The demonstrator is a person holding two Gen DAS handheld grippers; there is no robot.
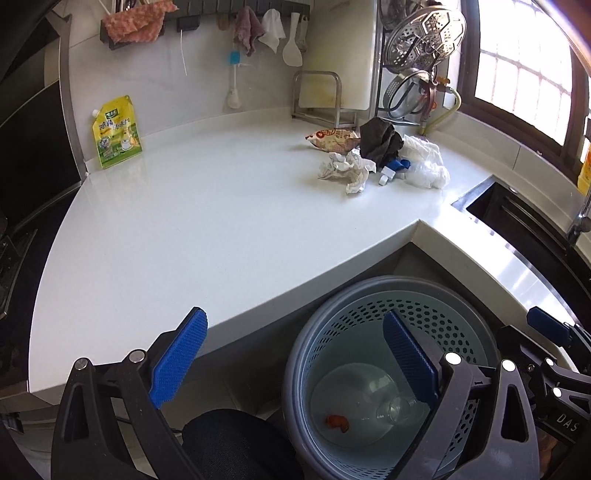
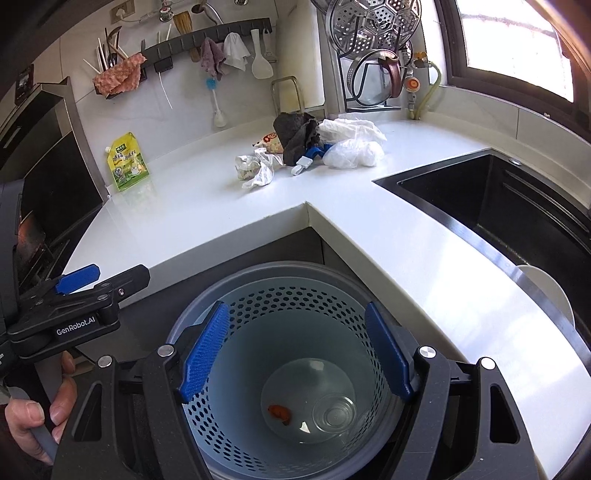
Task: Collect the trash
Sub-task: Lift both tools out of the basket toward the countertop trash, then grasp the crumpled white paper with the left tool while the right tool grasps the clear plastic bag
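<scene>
My left gripper stands open with nothing between its blue pads, hanging over the counter's edge and the bin's left rim. My right gripper is open and empty too, straight above the grey bin. In the bin lie a clear plastic cup and a small orange scrap. Far back on the white counter is a heap of trash: crumpled paper, a snack wrapper, a dark rag, a white plastic bag and a blue-white clip.
A yellow-green pouch leans on the back wall at the left. A black sink is set into the counter at the right. Utensils and cloths hang on a wall rail, with a dish rack in the corner. A hand holds the left gripper's handle.
</scene>
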